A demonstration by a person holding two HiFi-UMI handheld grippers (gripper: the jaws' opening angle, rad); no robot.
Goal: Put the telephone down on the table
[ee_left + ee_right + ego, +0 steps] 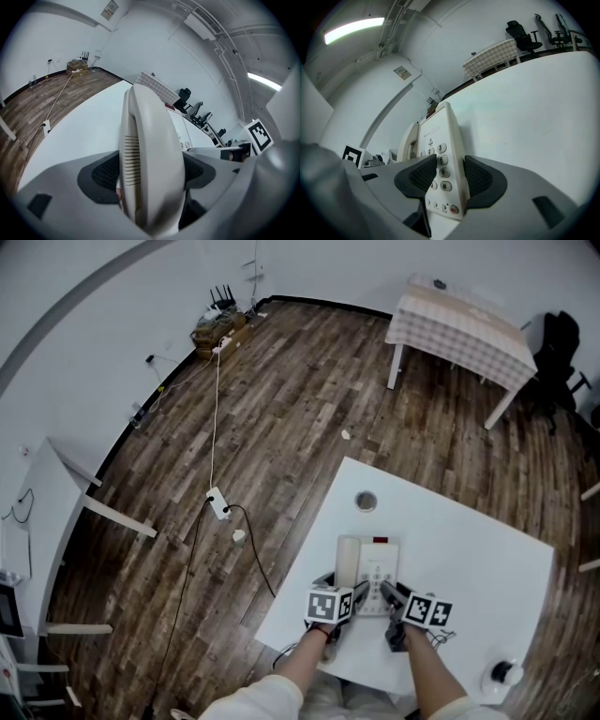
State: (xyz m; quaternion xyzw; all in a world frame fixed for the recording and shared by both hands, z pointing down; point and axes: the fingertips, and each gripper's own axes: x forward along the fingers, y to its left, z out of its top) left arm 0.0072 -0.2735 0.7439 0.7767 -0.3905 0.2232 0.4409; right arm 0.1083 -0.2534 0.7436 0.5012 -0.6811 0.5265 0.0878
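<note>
A cream telephone (368, 570) with a handset on its left and a keypad on its right lies near the front of the white table (469, 549). My left gripper (354, 592) is shut on the near end of the handset (150, 154), which fills the left gripper view between the dark pads (105, 173). My right gripper (389, 594) is shut on the keypad side of the telephone (440, 140), its pads pressing on the body's right edge. I cannot tell whether the telephone's underside touches the table (525, 112).
A round hole (366, 501) sits in the table beyond the telephone. A small black and white object (506, 673) lies at the table's near right corner. A power strip (218, 504) with cables lies on the wood floor. A checked-cloth table (459, 329) stands far off.
</note>
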